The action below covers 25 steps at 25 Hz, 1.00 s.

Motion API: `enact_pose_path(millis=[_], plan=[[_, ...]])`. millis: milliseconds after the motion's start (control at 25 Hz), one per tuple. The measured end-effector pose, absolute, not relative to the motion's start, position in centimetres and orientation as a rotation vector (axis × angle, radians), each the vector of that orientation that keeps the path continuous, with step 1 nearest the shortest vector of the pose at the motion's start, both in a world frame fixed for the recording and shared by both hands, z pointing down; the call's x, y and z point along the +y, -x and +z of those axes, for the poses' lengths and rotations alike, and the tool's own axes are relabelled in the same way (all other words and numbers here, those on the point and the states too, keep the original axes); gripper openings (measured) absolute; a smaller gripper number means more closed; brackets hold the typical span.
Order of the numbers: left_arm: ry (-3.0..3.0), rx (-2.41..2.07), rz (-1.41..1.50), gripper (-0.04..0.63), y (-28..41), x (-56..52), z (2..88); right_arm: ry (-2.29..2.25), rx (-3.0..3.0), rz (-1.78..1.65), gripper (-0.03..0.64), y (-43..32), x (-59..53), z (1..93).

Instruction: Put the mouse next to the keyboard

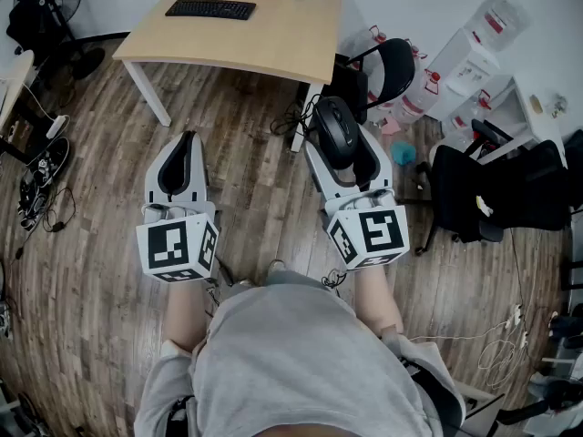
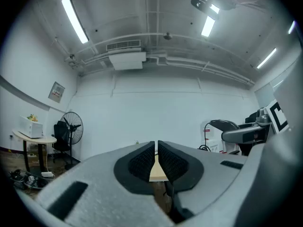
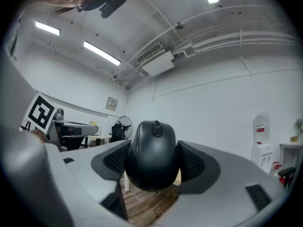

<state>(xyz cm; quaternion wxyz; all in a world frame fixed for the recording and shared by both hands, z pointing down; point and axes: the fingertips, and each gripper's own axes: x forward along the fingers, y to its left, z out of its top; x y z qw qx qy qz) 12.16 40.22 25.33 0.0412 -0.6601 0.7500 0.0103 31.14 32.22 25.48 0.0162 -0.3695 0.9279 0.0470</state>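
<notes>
Floor (image 1: 246, 144) open up to table (image 1: 273, 48) edge | right claw (image 1: 342, 130) clamps mouse (image 3: 154, 152)

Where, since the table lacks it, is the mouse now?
The mouse sits clamped in the right gripper at the head view's right, above the floor, short of the table with the keyboard.

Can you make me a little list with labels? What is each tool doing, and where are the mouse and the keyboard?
Right tool: closed on the black mouse, held above the wooden floor
Left tool: jaws together, nothing between them
Keyboard: black, lying on the light wooden table, towards its left side in the head view
Mouse's place: in the right tool, not yet at the table
Job so far: mouse not yet beside the keyboard
</notes>
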Motion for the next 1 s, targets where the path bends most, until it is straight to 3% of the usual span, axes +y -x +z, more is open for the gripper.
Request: enact_pose_path(millis=[1000], plan=[[1.942,2.3,-0.019,0.025,-14.6,37.9,25.3,1.078,2.876,0.097,0.273,-32.3,29.7,25.9]])
